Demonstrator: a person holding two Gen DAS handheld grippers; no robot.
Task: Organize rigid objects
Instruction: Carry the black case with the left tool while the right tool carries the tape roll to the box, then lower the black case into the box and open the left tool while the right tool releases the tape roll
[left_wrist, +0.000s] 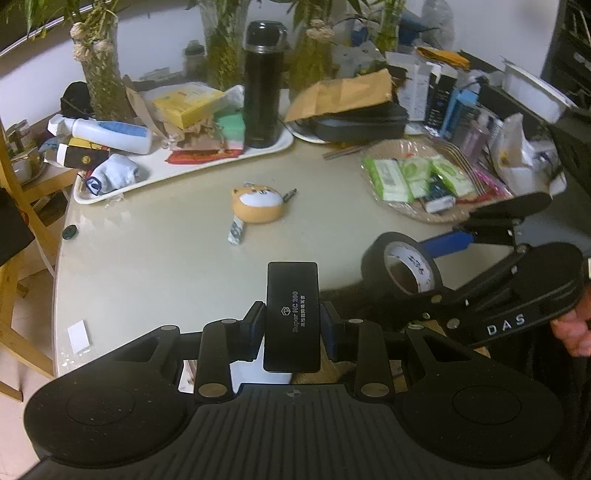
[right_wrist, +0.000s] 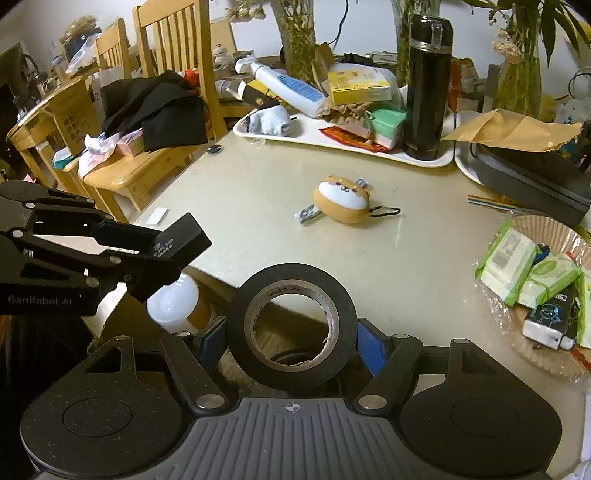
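The small black box (left_wrist: 291, 315) sits upright between the jaws of the left gripper (left_wrist: 291, 328), which are drawn in narrow and pressed on its two long sides; its upper half stands clear above the pads. It looks light, stiff and smooth-skinned, so a grip low on the flat sides, as now, should keep it from slipping or twisting. The roll of black tape (right_wrist: 291, 326) stands on edge between the right gripper's (right_wrist: 291, 341) jaws, which are set about half wide and clamp its outer rim. It is a firm ring, likely light, and squeezing across the rim suits it. Ahead of both jaws lie the pale table (left_wrist: 166, 258) and an orange plush pouch (left_wrist: 256, 205).
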